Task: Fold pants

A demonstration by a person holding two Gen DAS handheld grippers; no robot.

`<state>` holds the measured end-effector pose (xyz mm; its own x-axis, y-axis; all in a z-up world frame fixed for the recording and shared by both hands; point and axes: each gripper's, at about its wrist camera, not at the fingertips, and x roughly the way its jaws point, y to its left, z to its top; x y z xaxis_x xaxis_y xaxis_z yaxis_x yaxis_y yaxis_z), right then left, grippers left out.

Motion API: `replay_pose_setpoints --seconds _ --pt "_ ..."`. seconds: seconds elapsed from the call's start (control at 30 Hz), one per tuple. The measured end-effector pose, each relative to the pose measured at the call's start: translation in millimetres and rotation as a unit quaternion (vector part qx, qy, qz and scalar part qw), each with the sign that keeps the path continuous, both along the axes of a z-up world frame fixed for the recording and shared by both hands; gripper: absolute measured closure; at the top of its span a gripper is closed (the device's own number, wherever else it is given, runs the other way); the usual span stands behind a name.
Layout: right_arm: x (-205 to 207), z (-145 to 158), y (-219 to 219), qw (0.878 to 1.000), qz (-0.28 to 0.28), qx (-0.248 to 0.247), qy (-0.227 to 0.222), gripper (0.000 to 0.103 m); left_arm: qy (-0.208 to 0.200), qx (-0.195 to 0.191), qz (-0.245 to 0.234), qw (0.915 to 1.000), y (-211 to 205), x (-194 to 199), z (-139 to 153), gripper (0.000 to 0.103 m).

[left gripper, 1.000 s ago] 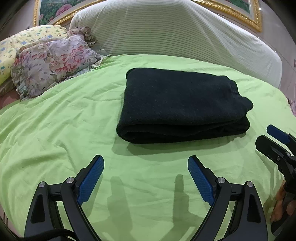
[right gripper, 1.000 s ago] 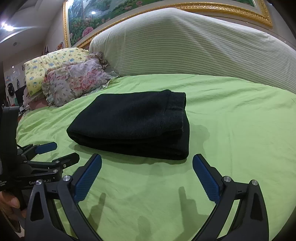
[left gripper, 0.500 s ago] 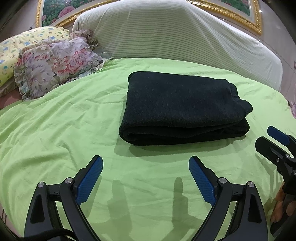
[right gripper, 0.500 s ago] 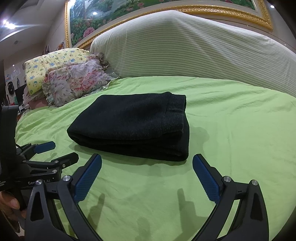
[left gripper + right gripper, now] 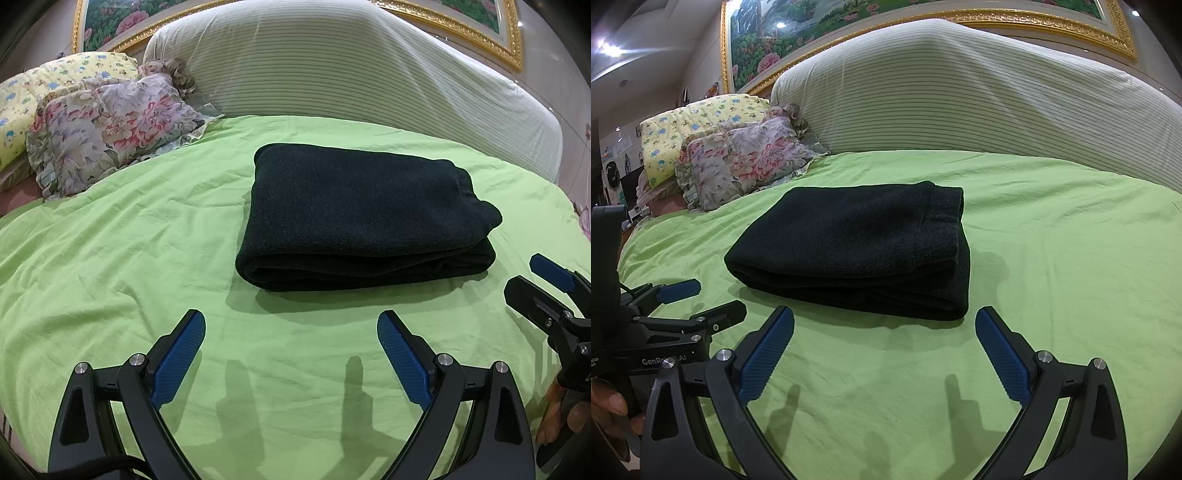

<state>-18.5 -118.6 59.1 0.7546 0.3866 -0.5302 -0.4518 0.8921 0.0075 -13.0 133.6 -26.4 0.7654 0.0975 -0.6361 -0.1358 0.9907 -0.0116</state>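
Note:
The black pants (image 5: 362, 214) lie folded into a thick rectangular stack on the green bed sheet (image 5: 110, 266). They also show in the right wrist view (image 5: 857, 247). My left gripper (image 5: 291, 332) is open and empty, held just short of the stack's near edge. My right gripper (image 5: 884, 328) is open and empty, also just in front of the stack. The right gripper shows at the right edge of the left wrist view (image 5: 546, 288). The left gripper shows at the left of the right wrist view (image 5: 698, 299).
A floral pillow (image 5: 107, 125) and a yellow patterned pillow (image 5: 44, 85) lie at the back left. A large striped white cushion (image 5: 351, 70) stands behind the pants against a gold-framed painting (image 5: 827, 33). Green sheet spreads around the stack.
Both grippers stay open and empty. The views have shifted slightly, with the pants sitting a little lower in both frames. The pants have not moved on the bed.

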Motion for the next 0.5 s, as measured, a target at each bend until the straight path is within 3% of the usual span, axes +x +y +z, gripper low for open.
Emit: replay_pose_setpoints --seconds 0.5 --pt "-0.3 0.0 0.5 1.000 0.000 -0.001 0.000 0.004 0.001 -0.002 -0.004 1.0000 2.1 0.9 -1.0 0.008"
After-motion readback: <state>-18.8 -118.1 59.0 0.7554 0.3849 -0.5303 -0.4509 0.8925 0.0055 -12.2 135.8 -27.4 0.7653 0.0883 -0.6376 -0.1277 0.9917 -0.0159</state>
